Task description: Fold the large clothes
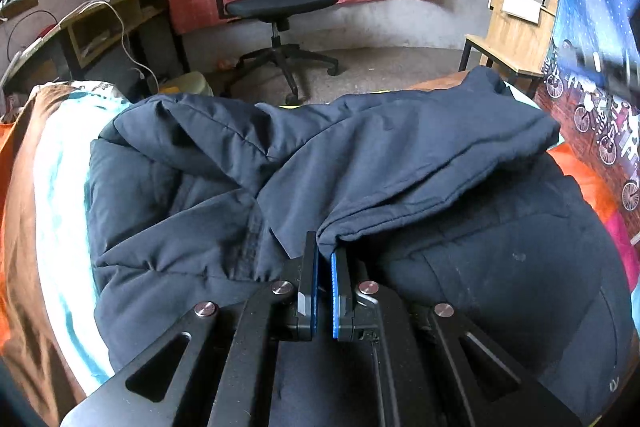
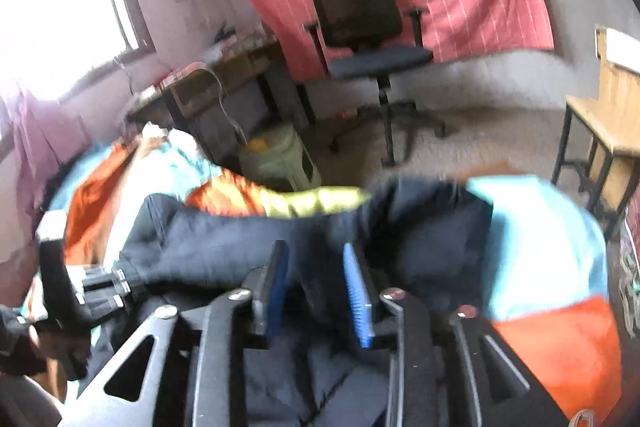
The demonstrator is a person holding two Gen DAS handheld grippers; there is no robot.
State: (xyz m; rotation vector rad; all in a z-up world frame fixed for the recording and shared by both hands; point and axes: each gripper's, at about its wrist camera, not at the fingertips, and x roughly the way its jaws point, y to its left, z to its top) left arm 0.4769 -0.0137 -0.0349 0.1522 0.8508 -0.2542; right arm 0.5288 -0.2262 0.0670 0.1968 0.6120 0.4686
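Your jacket (image 1: 360, 163) lies spread over the bed (image 1: 56, 163), a puffy, soft, bulky thing that will likely sag and slide rather than hold a crease. Your left gripper (image 1: 324, 259) is pinched shut on the cuff end of its sleeve (image 1: 420, 167); take seams or hems there. Your right gripper (image 2: 316, 267) hangs open above the jacket, holding nothing

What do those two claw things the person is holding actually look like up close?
Both are black metal. The left gripper and right gripper each have two flat fingers lined with ribbed blue pads, carried on angled black bars with triangular cut-outs and round silver pivot bolts. No cables or lettering show. From the right camera, the other tool's black handle appears blurred.
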